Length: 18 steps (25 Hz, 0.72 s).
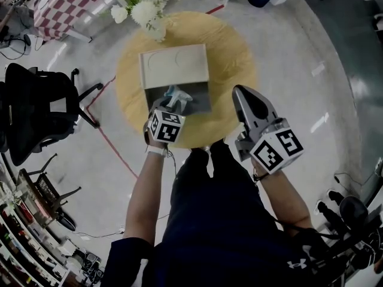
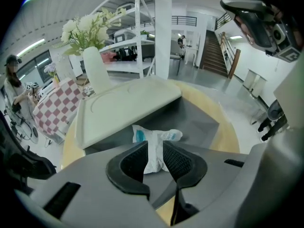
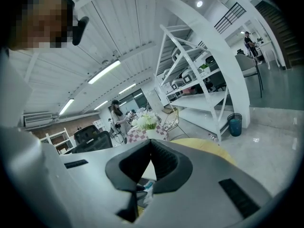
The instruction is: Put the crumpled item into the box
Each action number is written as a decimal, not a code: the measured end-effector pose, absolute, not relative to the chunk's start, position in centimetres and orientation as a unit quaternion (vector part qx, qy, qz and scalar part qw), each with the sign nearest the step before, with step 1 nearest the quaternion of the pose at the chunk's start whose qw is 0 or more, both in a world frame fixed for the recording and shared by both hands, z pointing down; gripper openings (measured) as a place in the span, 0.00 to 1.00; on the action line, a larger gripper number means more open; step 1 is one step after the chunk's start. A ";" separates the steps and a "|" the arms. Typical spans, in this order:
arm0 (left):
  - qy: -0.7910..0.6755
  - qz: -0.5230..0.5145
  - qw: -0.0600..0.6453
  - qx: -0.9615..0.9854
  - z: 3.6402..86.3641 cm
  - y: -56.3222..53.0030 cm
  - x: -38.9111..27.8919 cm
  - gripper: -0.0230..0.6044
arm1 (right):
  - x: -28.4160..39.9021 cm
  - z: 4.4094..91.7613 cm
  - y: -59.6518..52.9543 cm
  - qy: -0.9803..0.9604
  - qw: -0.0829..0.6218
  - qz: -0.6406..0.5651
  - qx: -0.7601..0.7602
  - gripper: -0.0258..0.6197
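Note:
A box stands on the round yellow table [image 1: 230, 64], its beige lid [image 1: 173, 64] folded back and its grey inside [image 1: 202, 98] showing. My left gripper [image 1: 172, 107] is over the near part of the box, shut on the crumpled white item with blue print [image 1: 178, 95]. In the left gripper view the item [image 2: 154, 141] is pinched between the two dark pads [image 2: 176, 159] and hangs above the grey inside of the box [image 2: 194, 122], beside the lid [image 2: 123, 110]. My right gripper [image 1: 246, 100] is raised to the right of the box; its jaws [image 3: 150, 147] are shut on nothing.
A white vase of white flowers [image 1: 143, 8] stands at the table's far edge, just behind the lid. A black office chair [image 1: 36, 109] is on the floor to the left, and a checkered table [image 1: 66, 2] at the far left. A person's legs are below the table's near edge.

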<state>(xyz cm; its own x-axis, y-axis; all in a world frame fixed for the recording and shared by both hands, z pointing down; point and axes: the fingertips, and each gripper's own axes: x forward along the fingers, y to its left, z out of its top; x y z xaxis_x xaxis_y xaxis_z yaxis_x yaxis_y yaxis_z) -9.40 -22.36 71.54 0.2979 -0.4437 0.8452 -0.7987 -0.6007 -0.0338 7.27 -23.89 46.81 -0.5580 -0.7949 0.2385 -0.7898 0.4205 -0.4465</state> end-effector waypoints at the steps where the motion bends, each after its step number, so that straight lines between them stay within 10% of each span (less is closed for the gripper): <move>1: -0.402 0.434 0.201 0.781 71.0 -22.4 -9.4 0.20 | 7.2 46.6 -23.8 0.844 0.005 -0.261 -0.469 0.04; 18: -0.511 0.276 0.155 0.799 56.5 -23.5 -12.6 0.18 | 5.0 43.2 -21.7 0.871 0.017 -0.229 -0.435 0.04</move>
